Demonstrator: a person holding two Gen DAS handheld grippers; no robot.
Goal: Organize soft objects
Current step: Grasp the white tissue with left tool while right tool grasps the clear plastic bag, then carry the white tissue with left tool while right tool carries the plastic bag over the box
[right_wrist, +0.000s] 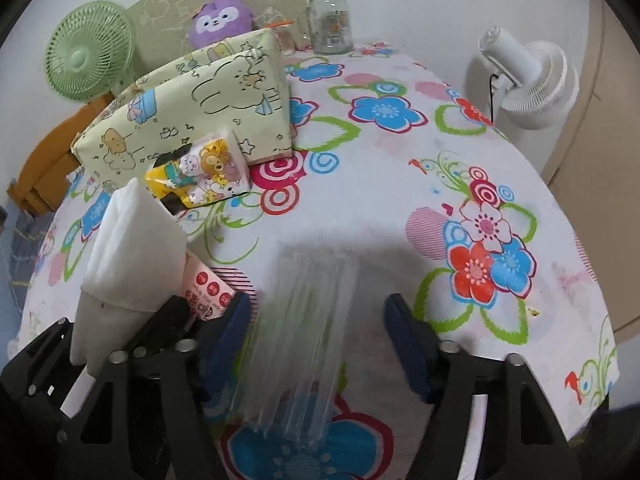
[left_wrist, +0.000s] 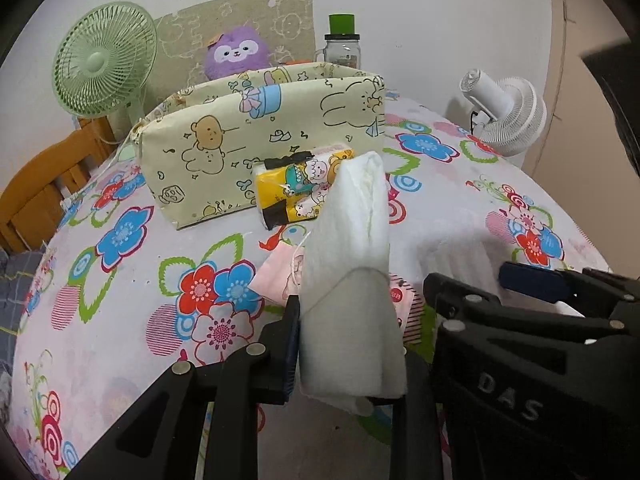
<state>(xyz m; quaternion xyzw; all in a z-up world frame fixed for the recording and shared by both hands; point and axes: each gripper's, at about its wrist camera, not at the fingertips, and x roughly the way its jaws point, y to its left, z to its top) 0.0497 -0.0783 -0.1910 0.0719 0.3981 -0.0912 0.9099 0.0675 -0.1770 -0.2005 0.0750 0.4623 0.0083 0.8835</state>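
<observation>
Low centre of the left view, the left gripper (left_wrist: 344,360) pinches a white pad (left_wrist: 352,264) upright, short of the pouch (left_wrist: 240,136). Right gripper (right_wrist: 320,344) gapes around a clear wrapper (right_wrist: 296,340), pads apart. Risk: that limp pad flops, snagging the yellow tissue pack (left_wrist: 300,184).

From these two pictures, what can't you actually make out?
- Inside of the fabric organizer: hidden by its own walls in both views.
- Pink packet: mostly covered by the white folded cloth that the left gripper pinches.
- Clear ribbed thing between the right gripper's fingers: blurred, so contact is unclear.
- Purple plush: lower half behind the organizer.
</observation>
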